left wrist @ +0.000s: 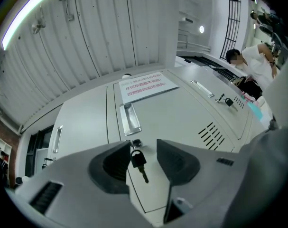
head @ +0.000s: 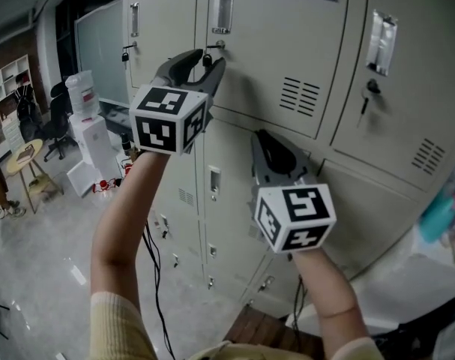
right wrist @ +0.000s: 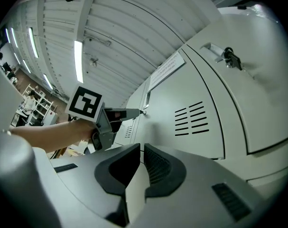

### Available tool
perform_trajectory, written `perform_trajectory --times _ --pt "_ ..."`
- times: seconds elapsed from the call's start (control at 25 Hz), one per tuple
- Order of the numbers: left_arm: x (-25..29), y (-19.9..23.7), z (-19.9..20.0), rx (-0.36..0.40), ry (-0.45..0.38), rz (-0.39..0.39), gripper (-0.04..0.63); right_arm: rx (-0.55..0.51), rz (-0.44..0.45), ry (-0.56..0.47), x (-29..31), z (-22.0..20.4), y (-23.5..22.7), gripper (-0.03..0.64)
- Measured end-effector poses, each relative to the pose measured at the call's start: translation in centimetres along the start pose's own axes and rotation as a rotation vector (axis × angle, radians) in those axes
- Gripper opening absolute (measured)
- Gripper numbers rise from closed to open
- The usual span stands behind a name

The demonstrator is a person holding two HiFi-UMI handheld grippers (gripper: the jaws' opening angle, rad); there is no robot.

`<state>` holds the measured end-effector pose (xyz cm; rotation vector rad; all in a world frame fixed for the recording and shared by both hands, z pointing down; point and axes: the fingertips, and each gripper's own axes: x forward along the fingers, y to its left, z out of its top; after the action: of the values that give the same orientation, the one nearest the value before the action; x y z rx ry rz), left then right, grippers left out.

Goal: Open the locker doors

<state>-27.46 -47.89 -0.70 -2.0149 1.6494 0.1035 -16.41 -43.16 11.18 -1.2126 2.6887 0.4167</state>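
Two grippers are up at the lockers; where is the left gripper (head: 210, 57)?
— High against the upper locker door (left wrist: 181, 113), the one with the paper notice (left wrist: 146, 87) near its top. Its jaws point at the left edge of that door, just under the recessed handle (left wrist: 129, 119).
— And the key?
— One key (left wrist: 138, 160) hangs from the lock below the handle, right between the jaws. It sits close beside the left jaw, and there is a clear gap to the right one.
— So is it gripped?
— No. The jaws stand wide, one on each side of the key, and the pads are not pressing on it.
— Is the door open?
— It lies flush with its neighbours, so it is closed. The vent slots (left wrist: 212, 136) are to the right of the jaws.
— What about the right gripper (head: 263, 137)?
— It is lower and to the right, near the seam between the upper and lower rows of lockers. Its jaws are drawn together to a thin slit with nothing in it. Its own view shows the left gripper off to the left, at the door.
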Motion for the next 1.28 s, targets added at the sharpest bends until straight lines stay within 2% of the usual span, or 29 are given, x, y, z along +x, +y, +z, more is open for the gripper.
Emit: perform_trajectory --times 0.24,0.36,0.48,0.6,0.72,0.92,1.08,1.28 --pt "1.3 0.5 1.2 0.024 -0.030 -0.027 0.153 -0.003 -0.008 0.005 0.3 -0.2 -0.1 0.005" --pt "2.0 0.8 0.9 0.064 -0.003 -0.026 0.153 -0.013 -0.009 0.005 0.3 -0.3 -0.1 0.005" --pt "2.7 1.1 0.5 0.068 0.020 -0.033 0.153 -0.013 -0.010 0.011 0.2 -0.5 -0.1 0.005" --pt "3.2 0.8 0.3 0.070 0.021 -0.067 0.153 -0.010 -0.014 0.012 0.3 -0.6 -0.5 0.005" --pt "3.3 0.8 0.2 0.108 0.014 -0.091 0.152 -0.010 -0.018 0.014 0.1 -0.8 -0.9 0.006" --pt "3.5 1.4 0.4 0.126 0.022 -0.091 0.077 -0.012 -0.028 0.013 -0.3 -0.8 -1.5 0.006" --pt "3.4 1.5 0.4 0.124 0.041 -0.103 0.074 -0.006 -0.030 0.011 -0.9 -0.8 -1.6 0.005" --pt "2.6 1.4 0.8 0.130 0.053 -0.079 0.072 -0.007 -0.034 0.013 -2.1 -0.7 -1.8 0.005"
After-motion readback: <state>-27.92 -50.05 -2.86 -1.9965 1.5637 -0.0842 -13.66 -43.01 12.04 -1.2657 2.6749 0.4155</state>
